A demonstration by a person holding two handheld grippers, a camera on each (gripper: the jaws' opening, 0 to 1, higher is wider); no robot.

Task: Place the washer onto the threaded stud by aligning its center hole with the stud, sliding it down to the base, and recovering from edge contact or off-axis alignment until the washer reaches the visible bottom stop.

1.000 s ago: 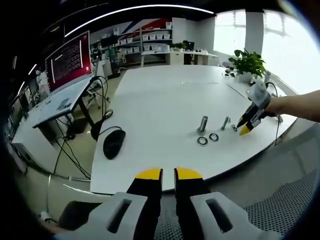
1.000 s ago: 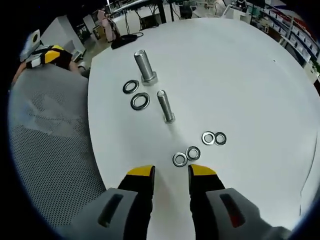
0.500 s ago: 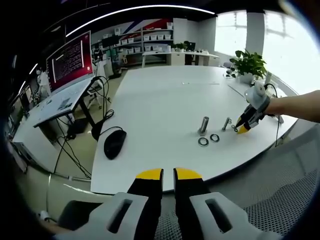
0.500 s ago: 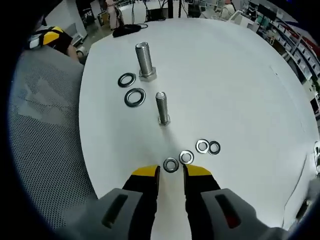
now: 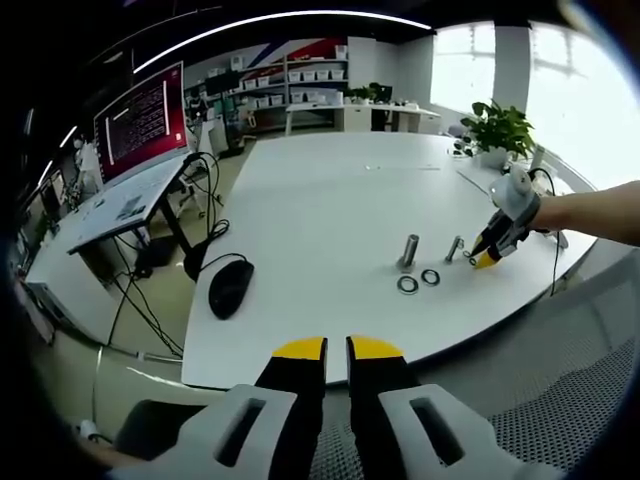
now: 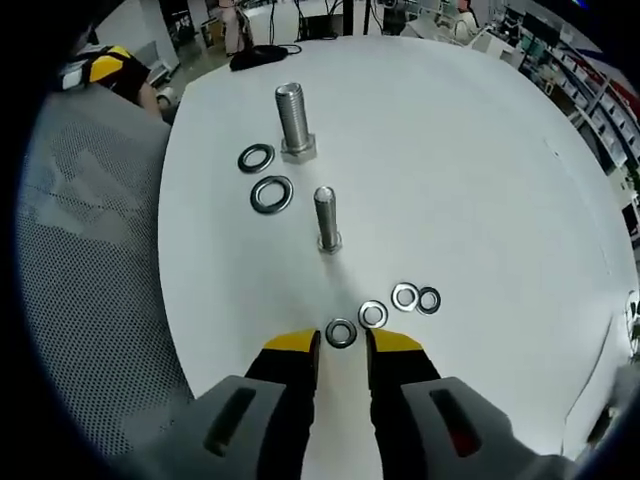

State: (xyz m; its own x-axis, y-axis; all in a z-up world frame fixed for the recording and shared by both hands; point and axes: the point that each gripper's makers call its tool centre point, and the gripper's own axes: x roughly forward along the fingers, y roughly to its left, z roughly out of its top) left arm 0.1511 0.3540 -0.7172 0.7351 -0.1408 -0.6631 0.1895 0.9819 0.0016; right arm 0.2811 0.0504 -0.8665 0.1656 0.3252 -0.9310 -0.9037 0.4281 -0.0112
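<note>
The white table carries everything: two bolts stand head-down with threads up, the big stud farther off and the small stud nearer the right gripper. Beside the big stud lie two large washers, flat and just apart from each other. Nearer the gripper lies a loose row of four small washers, and the one at the gripper's end, the washer, sits right at the yellow tips, in or just ahead of the narrow gap between the jaws. The jaws stand a little apart, not yet closed on anything, as far as the right gripper view shows.

In the left gripper view the left gripper hangs off the near table edge, well apart from the parts, its jaws nearly together with only a slit between them and nothing held. A black mouse lies on the table toward that side.

The step in hand looks like the pick: the washer lies flat on the table, not yet lifted. The next move calls for pinching its thin rim without sliding it away, then carrying it over what is probably the small stud, levelling it so the hole sits on the axis, and letting it drop to the hex head at the base
</note>
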